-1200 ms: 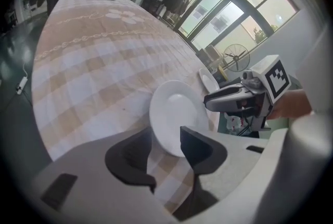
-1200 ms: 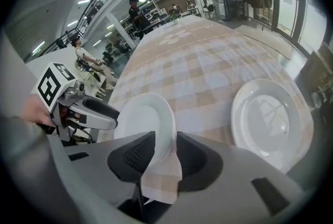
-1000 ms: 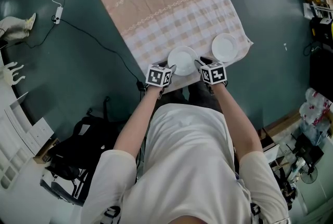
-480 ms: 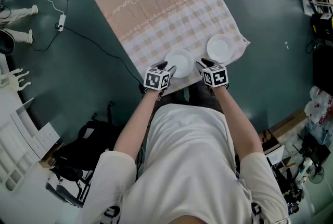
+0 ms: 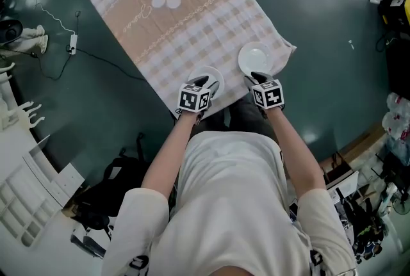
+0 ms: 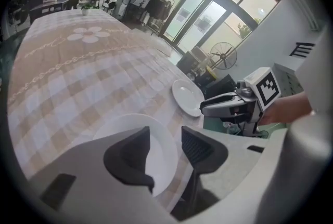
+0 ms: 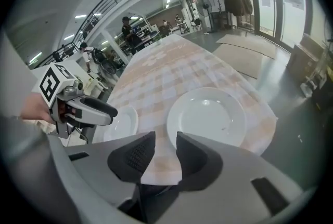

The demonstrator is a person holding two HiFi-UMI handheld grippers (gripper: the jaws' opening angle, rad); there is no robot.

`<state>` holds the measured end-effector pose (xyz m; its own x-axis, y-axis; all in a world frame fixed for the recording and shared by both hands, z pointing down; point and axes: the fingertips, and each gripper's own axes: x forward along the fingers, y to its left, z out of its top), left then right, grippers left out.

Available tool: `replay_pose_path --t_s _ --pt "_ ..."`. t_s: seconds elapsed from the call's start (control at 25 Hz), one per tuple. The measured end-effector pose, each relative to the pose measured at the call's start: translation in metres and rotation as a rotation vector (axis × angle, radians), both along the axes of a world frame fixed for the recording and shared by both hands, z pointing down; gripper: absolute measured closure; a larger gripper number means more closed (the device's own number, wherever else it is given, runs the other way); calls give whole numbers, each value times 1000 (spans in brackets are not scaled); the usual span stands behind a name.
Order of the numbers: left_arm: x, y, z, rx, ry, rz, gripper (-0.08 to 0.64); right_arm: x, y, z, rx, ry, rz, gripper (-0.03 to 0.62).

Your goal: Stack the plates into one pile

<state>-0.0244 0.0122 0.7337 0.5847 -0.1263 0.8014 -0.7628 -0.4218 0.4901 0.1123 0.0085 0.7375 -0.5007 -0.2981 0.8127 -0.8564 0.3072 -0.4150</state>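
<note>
Two plates lie apart on the cloth (image 5: 179, 18), the left plate (image 6: 161, 140) beneath the left gripper (image 5: 209, 85) and showing between its parted, empty jaws, the right plate (image 7: 205, 116) just ahead of the right gripper (image 5: 255, 79), jaws narrowly apart, empty.

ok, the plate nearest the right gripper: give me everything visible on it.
The plate is white, round and glossy, ceramic by the look, with a shallow well, a broad rim and a tiny dark speck inside. It is empty and lies flat, right way up, on the checked tablecloth near its corner, apart from the other plate. The right gripper, jaws apart, sits at its near rim; contact can't be confirmed.
</note>
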Motion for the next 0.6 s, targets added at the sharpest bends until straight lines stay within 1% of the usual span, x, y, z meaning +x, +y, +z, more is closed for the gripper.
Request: replay_pose_path --t_s 0.36,0.6 --pt "57 -21 6 -4 5 50 365 60 -6 10 -13 5 71 446" --pt "89 -31 13 -17 19 75 365 87 -16 18 -26 7 99 446"
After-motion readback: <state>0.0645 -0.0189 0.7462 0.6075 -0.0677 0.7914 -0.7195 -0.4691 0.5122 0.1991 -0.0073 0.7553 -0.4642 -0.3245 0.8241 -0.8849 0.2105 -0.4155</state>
